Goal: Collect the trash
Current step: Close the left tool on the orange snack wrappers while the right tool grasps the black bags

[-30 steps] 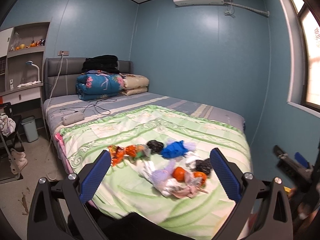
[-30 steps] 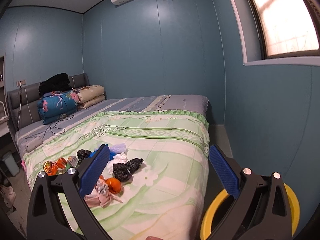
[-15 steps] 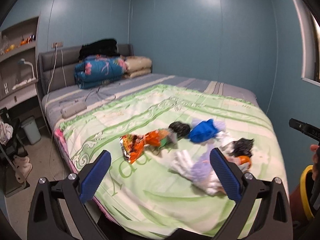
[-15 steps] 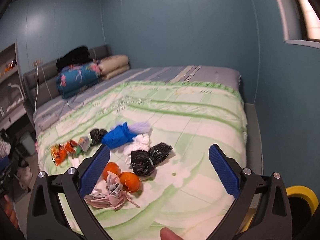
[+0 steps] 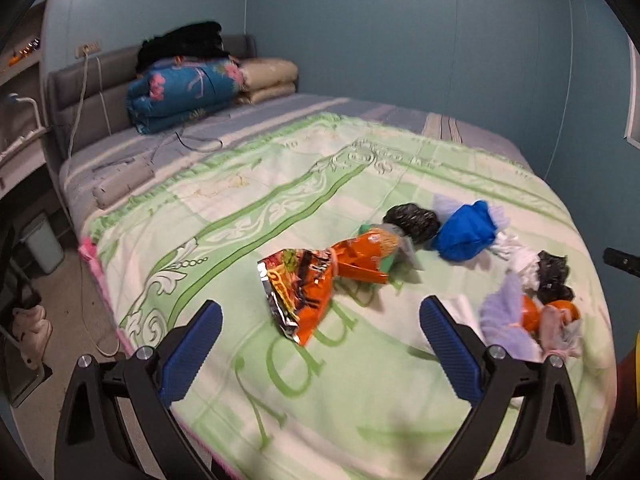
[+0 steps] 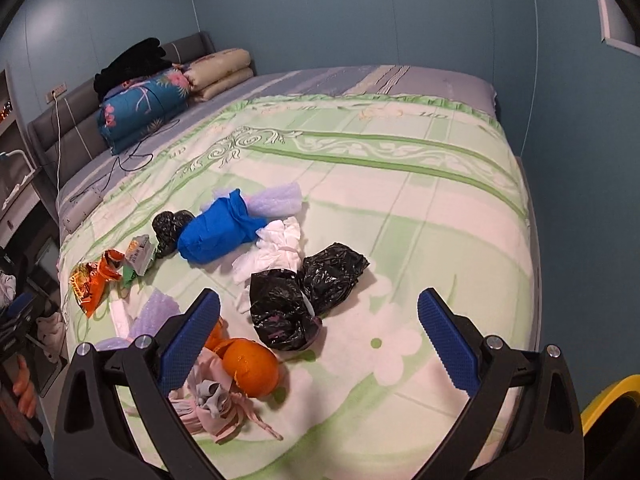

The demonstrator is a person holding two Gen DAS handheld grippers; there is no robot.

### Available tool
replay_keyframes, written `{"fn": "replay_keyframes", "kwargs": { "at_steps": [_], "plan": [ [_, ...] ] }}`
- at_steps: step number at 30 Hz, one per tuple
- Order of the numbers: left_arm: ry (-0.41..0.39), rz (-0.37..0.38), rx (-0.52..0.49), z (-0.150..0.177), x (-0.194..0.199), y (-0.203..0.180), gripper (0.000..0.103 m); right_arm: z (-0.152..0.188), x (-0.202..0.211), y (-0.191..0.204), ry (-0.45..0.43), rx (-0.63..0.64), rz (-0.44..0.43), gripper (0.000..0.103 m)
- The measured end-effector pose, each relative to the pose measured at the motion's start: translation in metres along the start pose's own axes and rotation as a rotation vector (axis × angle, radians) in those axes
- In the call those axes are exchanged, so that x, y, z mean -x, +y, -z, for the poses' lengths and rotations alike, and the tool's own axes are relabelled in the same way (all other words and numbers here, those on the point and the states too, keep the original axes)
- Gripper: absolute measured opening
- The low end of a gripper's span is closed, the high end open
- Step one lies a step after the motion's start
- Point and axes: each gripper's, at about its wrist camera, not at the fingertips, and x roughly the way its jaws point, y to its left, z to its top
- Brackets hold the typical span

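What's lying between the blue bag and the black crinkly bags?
Crumpled white tissue lies between the blue bag and the black bags, clearest in the right wrist view.

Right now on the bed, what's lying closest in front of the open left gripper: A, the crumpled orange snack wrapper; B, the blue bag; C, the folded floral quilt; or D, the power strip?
A: in the left wrist view the orange snack wrapper lies on the green blanket just ahead of the open left gripper, between its two fingers' line of sight, while the blue bag sits farther off to the right.
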Motion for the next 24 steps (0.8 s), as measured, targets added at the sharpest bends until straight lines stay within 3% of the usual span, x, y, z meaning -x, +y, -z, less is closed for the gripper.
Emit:
{"fn": "replay_keyframes", "kwargs": {
  "at_steps": [7, 16, 19, 24],
  "plan": [
    [0.058, 0.094, 0.068, -0.013, -0.051, 0.036, 0.096, -0.003, -0.024, -0.001, 0.045, -0.004, -0.009, 0.095],
    [0.12, 0.275, 0.064, -0.032, -0.102, 0.056, 0.096, -0.01, -0.052, -0.003, 0.1, -0.035, 0.001, 0.095],
    [0.135, 0.345, 0.061, -0.035, -0.113, 0.055, 0.096, -0.012, -0.062, -0.001, 0.119, -0.035, 0.003, 0.095],
    [0.165, 0.373, 0.014, -0.033, -0.129, 0.04, 0.095, -0.014, -0.076, 0.007, 0.131, -0.018, 0.023, 0.095]
  ]
}}
